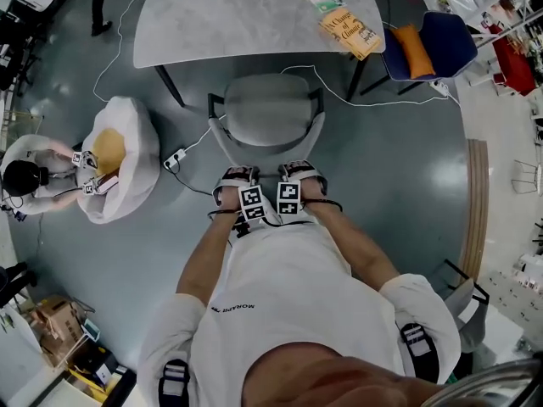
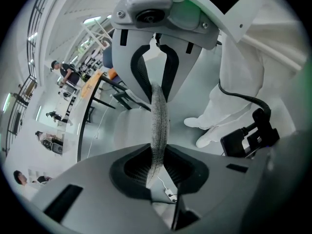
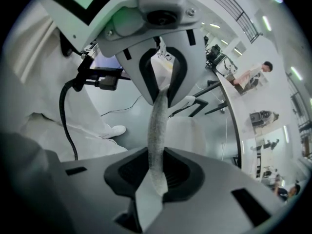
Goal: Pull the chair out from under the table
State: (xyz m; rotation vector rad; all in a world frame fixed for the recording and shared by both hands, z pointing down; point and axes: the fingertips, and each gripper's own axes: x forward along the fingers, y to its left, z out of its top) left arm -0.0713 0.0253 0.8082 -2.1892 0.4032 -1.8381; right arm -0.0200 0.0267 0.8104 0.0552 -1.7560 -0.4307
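A grey upholstered chair with dark arms stands on the floor just in front of the grey table, its backrest toward me. Both grippers hold the backrest's top edge side by side. The left gripper is shut on the left part of that edge. In the left gripper view the edge shows as a thin grey fabric strip pinched between the dark pads. The right gripper is shut on the right part, and the same strip runs between its pads.
Two books lie on the table's right end. A blue chair with an orange cushion stands to the right. A white beanbag and a seated person are at the left. A power strip and cables lie on the floor near the chair.
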